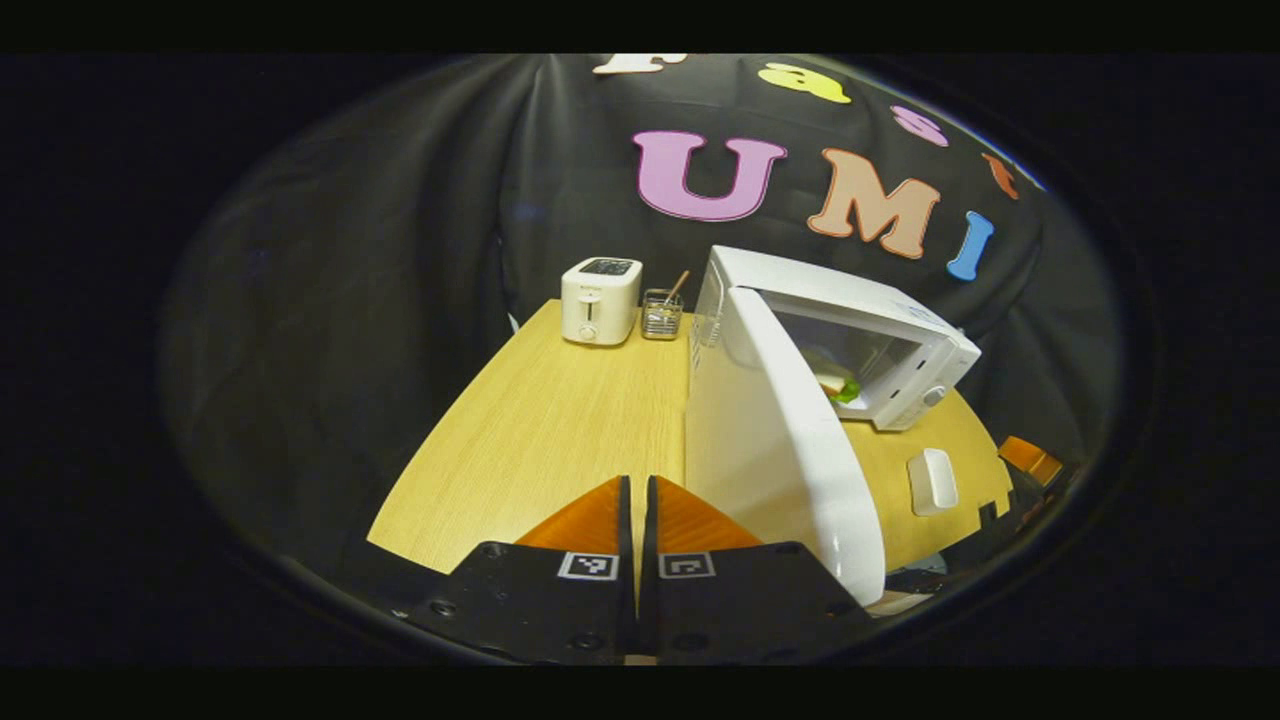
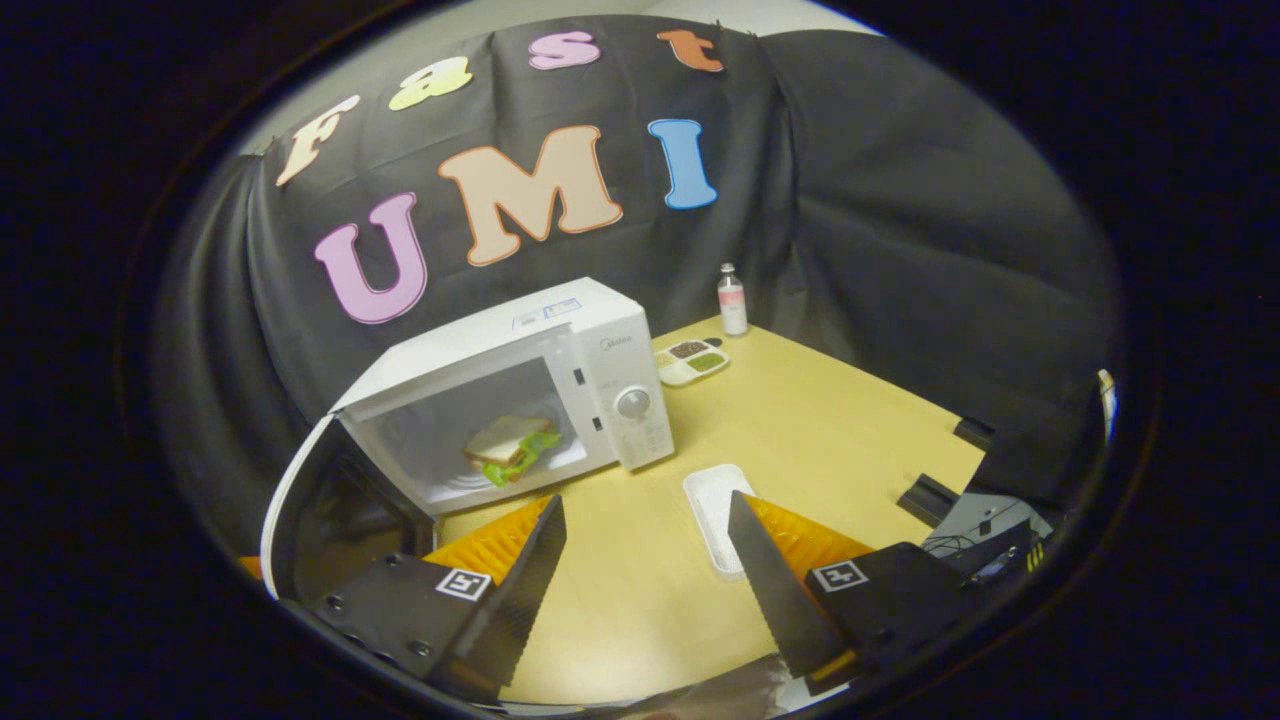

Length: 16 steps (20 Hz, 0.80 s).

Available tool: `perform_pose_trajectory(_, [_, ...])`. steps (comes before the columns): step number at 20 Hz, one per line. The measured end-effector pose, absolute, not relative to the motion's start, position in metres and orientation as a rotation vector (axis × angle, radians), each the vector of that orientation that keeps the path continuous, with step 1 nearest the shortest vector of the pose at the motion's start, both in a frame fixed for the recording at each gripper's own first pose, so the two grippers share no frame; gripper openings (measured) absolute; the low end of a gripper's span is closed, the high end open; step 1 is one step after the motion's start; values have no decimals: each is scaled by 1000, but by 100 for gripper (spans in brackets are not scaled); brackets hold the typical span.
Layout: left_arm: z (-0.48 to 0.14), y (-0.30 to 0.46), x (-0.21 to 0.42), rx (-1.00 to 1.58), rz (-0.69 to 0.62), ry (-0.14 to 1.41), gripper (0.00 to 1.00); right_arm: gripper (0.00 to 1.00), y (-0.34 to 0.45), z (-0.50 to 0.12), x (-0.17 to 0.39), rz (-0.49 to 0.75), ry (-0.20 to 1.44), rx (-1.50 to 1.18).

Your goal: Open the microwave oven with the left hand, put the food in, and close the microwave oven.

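The sandwich (image 2: 510, 447), soft white bread with green lettuce, lies inside the microwave (image 2: 560, 350) at the centre left of the right gripper view, so only closing remains. The glossy white door (image 1: 800, 440) stands wide open at the centre right of the left gripper view. The left gripper (image 1: 637, 500) is clenched on nothing; the right gripper (image 2: 645, 545) is spread and empty. A hard shove could slide the boxy oven along the smooth wooden table (image 2: 800, 420) or hit the flat white tray (image 2: 715, 510).
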<state>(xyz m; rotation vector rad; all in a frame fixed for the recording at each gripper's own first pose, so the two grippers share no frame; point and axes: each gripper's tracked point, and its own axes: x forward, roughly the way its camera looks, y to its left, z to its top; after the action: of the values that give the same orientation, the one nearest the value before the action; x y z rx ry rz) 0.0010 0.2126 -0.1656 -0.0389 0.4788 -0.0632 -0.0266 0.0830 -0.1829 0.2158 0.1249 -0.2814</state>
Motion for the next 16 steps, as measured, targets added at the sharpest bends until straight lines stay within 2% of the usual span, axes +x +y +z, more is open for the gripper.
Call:
perform_pose_trajectory(7, [-166, 179, 9, 0, -82, 502, 1, 100, 44, -176, -34, -295, 124, 199])
perform_pose_trajectory(16, [-172, 99, 16, 32, -128, 535, 1, 100, -1, -165, -11, -231, 161, 179])
